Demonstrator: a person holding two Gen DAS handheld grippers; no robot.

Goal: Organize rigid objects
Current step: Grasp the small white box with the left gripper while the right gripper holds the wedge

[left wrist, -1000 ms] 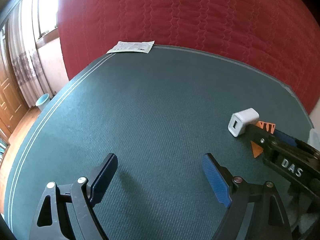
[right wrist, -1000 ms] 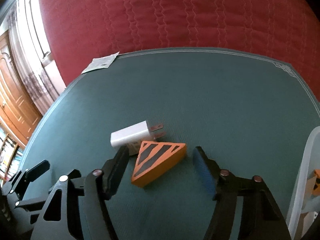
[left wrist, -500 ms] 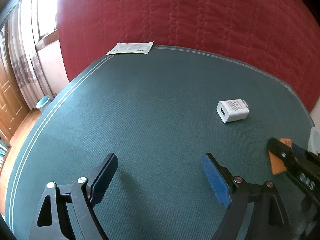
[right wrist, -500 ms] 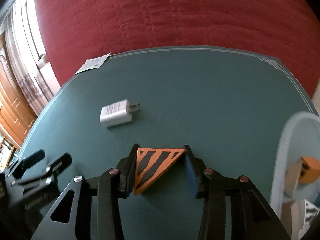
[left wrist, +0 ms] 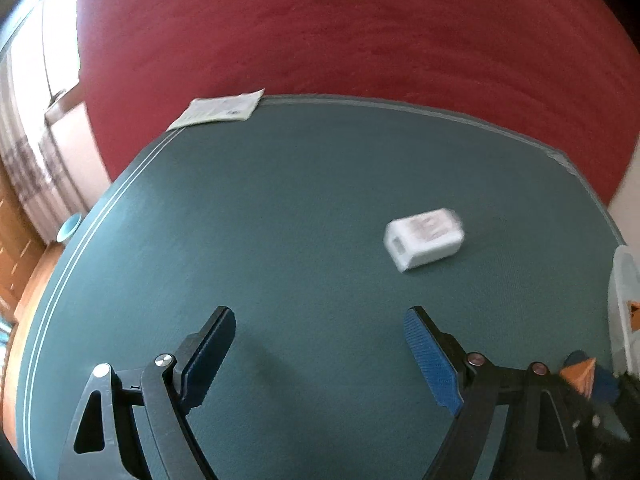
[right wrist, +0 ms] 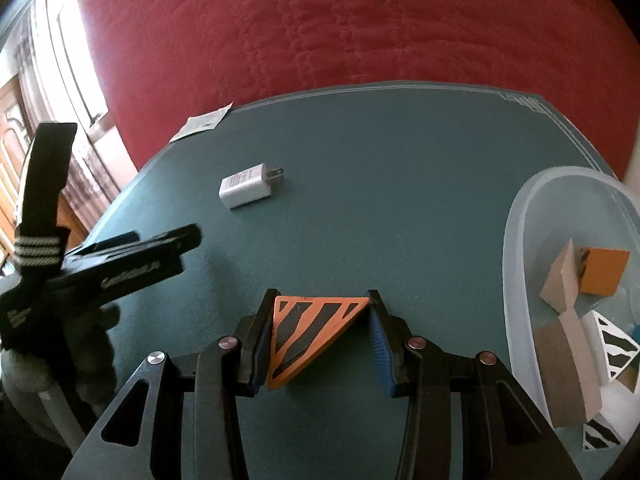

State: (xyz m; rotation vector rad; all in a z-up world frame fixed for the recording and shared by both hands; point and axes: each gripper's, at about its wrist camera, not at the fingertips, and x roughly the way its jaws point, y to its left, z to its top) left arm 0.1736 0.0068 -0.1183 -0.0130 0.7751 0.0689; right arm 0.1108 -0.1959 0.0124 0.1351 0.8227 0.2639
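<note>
The right gripper (right wrist: 318,336) was clamped on an orange wedge (right wrist: 308,336) with black stripes; its jaws had just been closing, and both pads pressed the wedge's sides, the striped face turned up. In the left wrist view only a corner of that wedge (left wrist: 580,374) showed at 4 o'clock, beside the dark blur of the right gripper.

The left gripper (left wrist: 320,356) had its fingers wide apart with nothing between them, above bare green mat (left wrist: 280,220). In the right wrist view it (right wrist: 132,256) sat at 9 o'clock, seen from the side.

A white charger (right wrist: 250,186) lay flat on the mat at 11 o'clock from the wedge, well apart from it, its two prongs pointing toward 2 o'clock. In the left wrist view the charger (left wrist: 424,238) was blurred, at 1 o'clock from the left gripper's right finger, with its socket end nearer the camera.

A clear bin (right wrist: 524,216) stood on the mat at 3 o'clock in the right wrist view, near the right gripper. Inside were an orange block (right wrist: 604,272), tan wooden pieces (right wrist: 560,280) and a white piece with black stripes (right wrist: 614,342). Its rim (left wrist: 622,280) just showed at 3 o'clock in the left wrist view.

A paper slip (left wrist: 218,110) lay at the mat's far corner, at 11 o'clock, against the red quilt (left wrist: 360,40) behind.
</note>
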